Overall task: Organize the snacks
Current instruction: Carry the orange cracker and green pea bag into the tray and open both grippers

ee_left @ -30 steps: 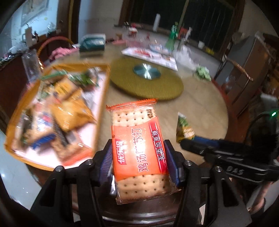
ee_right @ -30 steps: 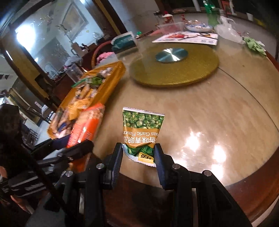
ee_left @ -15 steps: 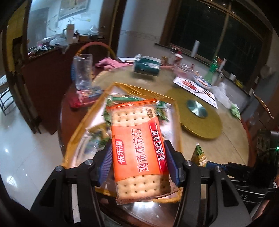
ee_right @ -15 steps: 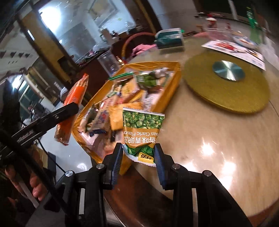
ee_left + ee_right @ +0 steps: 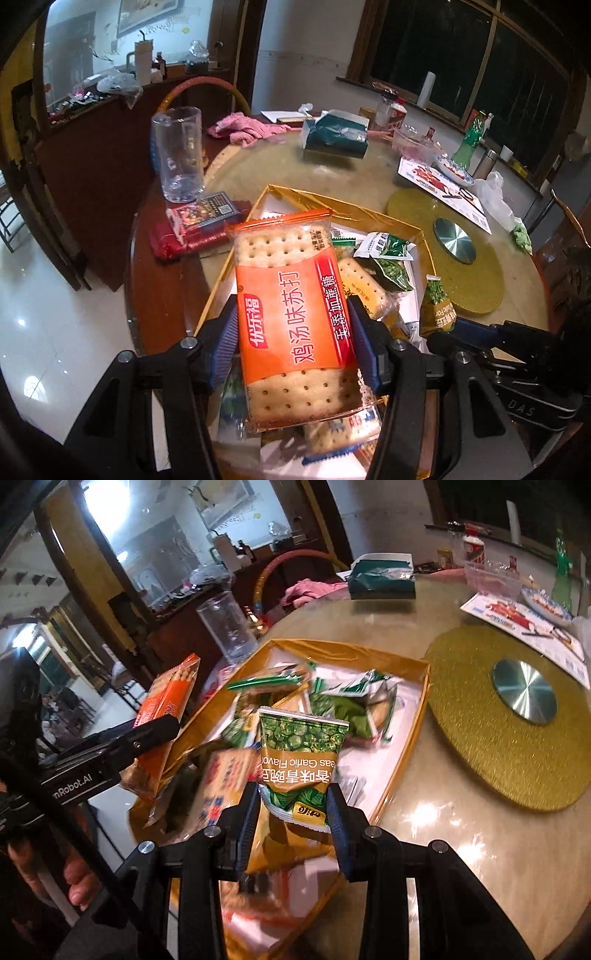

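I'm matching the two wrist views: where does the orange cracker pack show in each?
Left wrist: cracker pack at centre, clamped in the left hand-held gripper.
Right wrist: cracker pack at left, edge-on.
Shared landmark: gold tray.

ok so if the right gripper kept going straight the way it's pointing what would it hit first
Probably the loose snack packets in the gold tray. The right gripper, shut on the green pea packet, points down into the tray with nothing else between. Depth is hard to judge here.
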### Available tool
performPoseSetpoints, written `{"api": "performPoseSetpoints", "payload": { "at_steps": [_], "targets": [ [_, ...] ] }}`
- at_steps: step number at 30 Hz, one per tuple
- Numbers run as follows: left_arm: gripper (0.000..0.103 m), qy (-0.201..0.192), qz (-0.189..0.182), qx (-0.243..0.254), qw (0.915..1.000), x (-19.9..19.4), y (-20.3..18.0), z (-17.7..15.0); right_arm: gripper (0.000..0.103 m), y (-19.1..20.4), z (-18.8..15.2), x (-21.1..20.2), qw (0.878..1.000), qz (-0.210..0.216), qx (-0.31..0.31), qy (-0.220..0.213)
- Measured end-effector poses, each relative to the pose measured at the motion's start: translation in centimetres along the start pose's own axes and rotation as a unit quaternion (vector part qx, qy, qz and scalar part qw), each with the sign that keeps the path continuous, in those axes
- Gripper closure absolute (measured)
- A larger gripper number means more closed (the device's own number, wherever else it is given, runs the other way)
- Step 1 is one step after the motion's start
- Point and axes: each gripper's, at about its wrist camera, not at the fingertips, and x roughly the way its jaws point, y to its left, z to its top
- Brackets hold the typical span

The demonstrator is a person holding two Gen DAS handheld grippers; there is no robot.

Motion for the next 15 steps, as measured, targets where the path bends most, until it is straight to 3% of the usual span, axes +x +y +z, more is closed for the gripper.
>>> {"api": "performPoseSetpoints", "payload": {
  "at_steps": [10,13,15],
  "targets": [
    [0.044,0.059,-0.01,0.001,0.9982,4.5,1.0,0.0,0.064,-0.6,0.7,2.0,0.999,-0.027,0.013,0.014],
    [0.032,0.073,-0.007,-0.001,0.9973,4.5,1.1,-0.5,0.05,-0.9,0.6,1.9,0.999,-0.027,0.03,0.009],
    [0.027,0.048,0.002,-0.001,0.9988,3.0,0.8,-1.0,0.039,-1.1,0.3,1.0,0.999,-0.016,0.044,-0.002]
  ]
}}
